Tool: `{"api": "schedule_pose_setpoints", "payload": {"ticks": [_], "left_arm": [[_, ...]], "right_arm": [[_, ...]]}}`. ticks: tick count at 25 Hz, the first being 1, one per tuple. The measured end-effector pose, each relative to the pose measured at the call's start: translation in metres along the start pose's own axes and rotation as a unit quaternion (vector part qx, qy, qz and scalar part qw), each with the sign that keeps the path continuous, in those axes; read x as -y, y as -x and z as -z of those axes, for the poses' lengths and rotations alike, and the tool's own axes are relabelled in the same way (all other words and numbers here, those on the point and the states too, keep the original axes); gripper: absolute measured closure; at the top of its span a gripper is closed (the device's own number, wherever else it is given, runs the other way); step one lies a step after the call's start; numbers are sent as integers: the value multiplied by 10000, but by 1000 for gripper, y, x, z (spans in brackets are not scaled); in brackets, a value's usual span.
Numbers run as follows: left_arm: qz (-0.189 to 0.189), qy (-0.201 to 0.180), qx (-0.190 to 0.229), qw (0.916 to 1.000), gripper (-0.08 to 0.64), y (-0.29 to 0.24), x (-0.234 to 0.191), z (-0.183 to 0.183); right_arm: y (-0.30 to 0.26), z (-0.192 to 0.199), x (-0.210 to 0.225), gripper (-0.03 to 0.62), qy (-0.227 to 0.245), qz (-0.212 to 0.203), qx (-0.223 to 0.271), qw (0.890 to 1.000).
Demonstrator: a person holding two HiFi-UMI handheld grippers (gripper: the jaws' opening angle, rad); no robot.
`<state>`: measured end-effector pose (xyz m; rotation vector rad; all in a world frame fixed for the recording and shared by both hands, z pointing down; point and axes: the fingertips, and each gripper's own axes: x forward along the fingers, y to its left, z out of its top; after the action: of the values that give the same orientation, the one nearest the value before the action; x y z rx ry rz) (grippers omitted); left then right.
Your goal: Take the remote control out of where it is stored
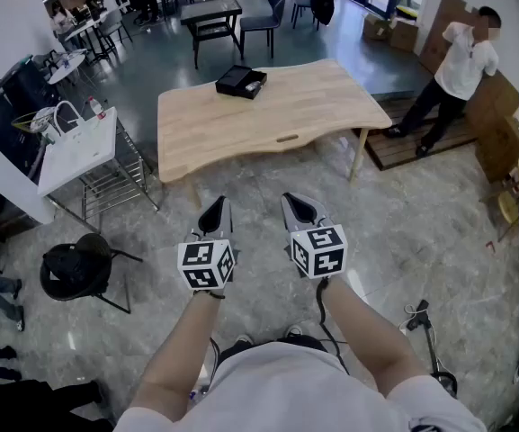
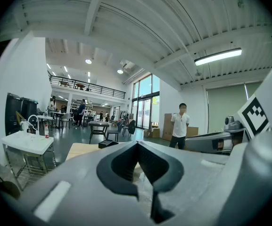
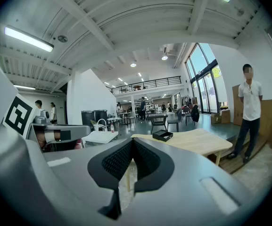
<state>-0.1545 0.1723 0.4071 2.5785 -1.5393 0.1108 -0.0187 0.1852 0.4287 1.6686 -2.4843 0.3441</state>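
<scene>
A black open box (image 1: 240, 81) lies near the far edge of the light wooden table (image 1: 277, 120), well ahead of both grippers. No remote control is visible from here. My left gripper (image 1: 214, 209) and right gripper (image 1: 299, 205) are held side by side over the stone floor, short of the table, both shut and holding nothing. In the left gripper view the jaws (image 2: 136, 144) meet at the tips, with the box (image 2: 108, 144) just beyond them. The right gripper view shows its jaws (image 3: 132, 141) closed too, with the box (image 3: 162, 135) on the table (image 3: 192, 142) ahead.
A white cart (image 1: 77, 147) with bottles stands left of the table, and a black stool (image 1: 79, 271) is nearer, at my left. A person in a white shirt (image 1: 464, 61) stands at the right by cardboard boxes. A dark table with chairs (image 1: 211, 12) is behind.
</scene>
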Motion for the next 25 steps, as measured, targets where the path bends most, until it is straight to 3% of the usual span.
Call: {"api": "schedule_pose_setpoints", "payload": {"ticks": [9,25], "left_arm": [[-45,29,-73,10000,560,-5,-2,2],[-248,44,-166,9995,560,-32,21,15]], "right_arm": [[-5,-4,-3,566,-39,-181,42,9998],[-15,4,34,566,-25,-425,-93,9990]]}}
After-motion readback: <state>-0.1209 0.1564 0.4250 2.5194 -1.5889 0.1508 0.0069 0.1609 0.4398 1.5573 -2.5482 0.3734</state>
